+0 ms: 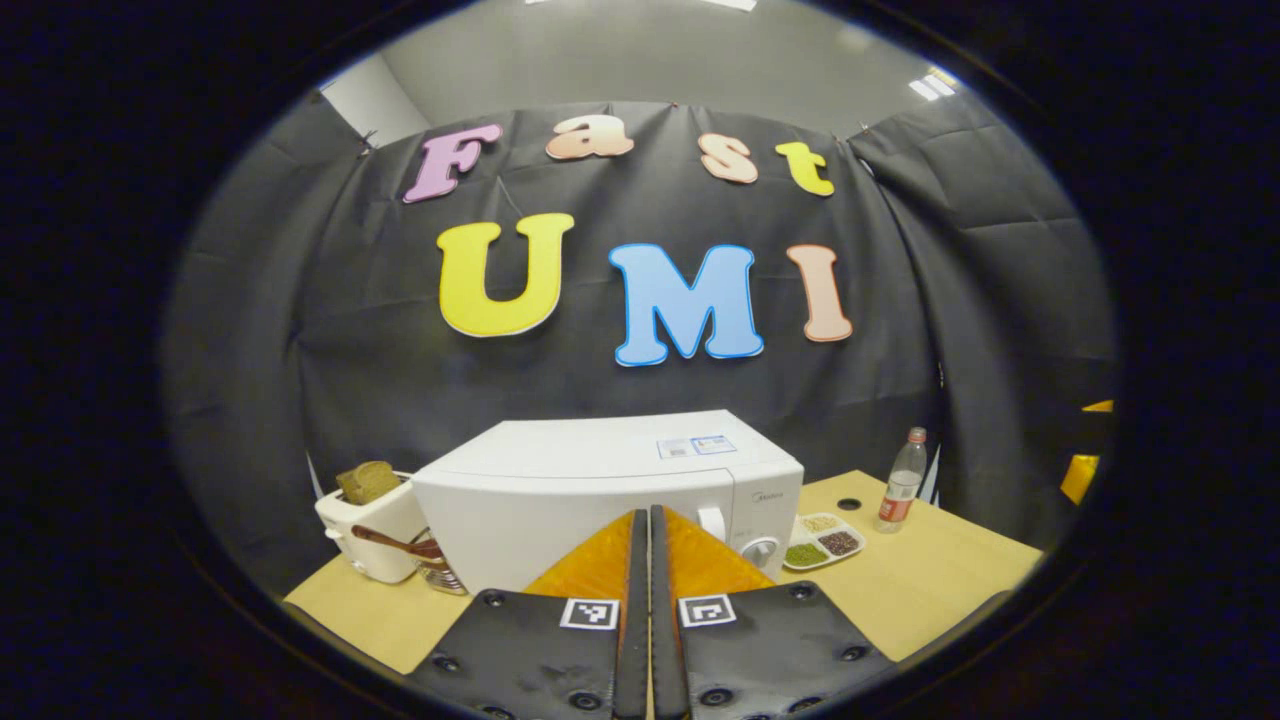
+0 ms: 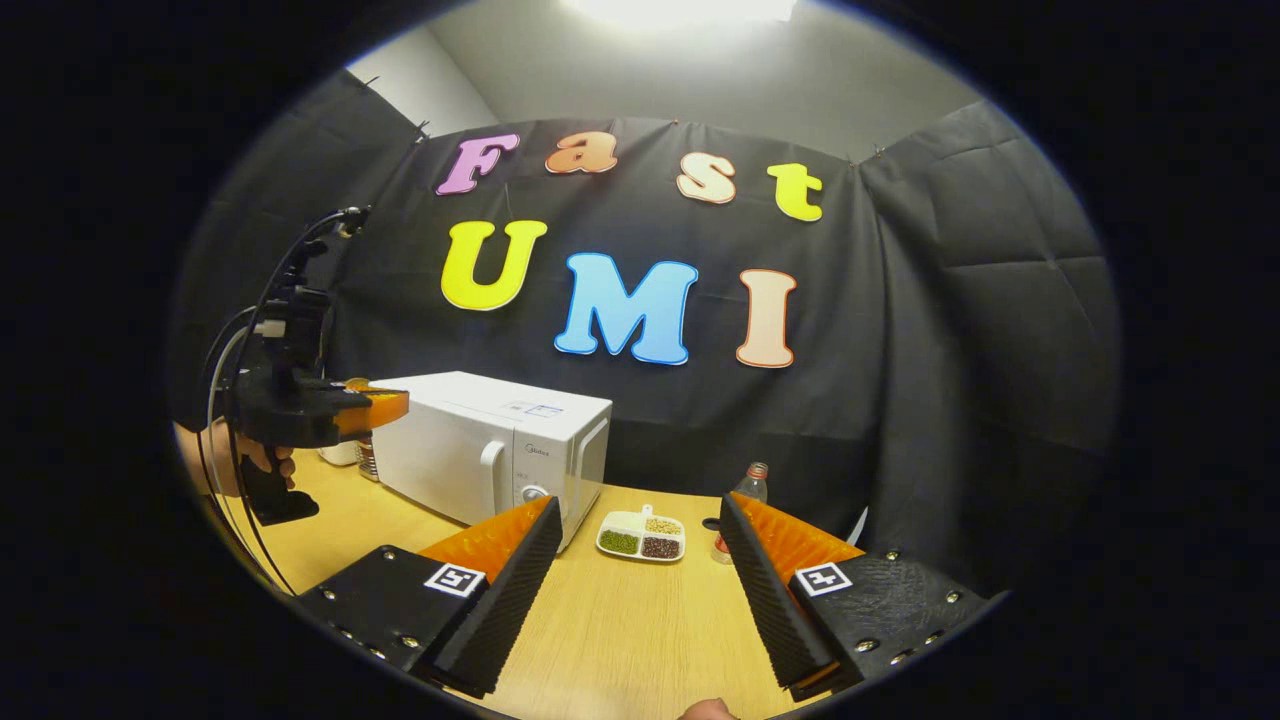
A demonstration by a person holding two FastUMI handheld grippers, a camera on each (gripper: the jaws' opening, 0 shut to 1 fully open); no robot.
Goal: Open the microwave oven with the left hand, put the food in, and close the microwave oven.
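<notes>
Left gripper view: left tool (image 1: 650, 530) closed, empty, before the closed microwave (image 1: 610, 490); toaster (image 1: 372, 520) beside it. Right gripper view: right tool (image 2: 640, 560) wide open, empty; food tray (image 2: 642, 537) on counter (image 2: 620, 630).

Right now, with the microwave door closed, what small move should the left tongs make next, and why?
Probably open the left tongs and ease toward the door handle of the microwave: they are shut and short of it, and the door is closed.

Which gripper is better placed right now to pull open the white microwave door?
Probably the left gripper: it points straight at the closed white microwave, its handle just past the shut fingertips. The right gripper hangs open farther back, facing the sectioned food tray.
</notes>
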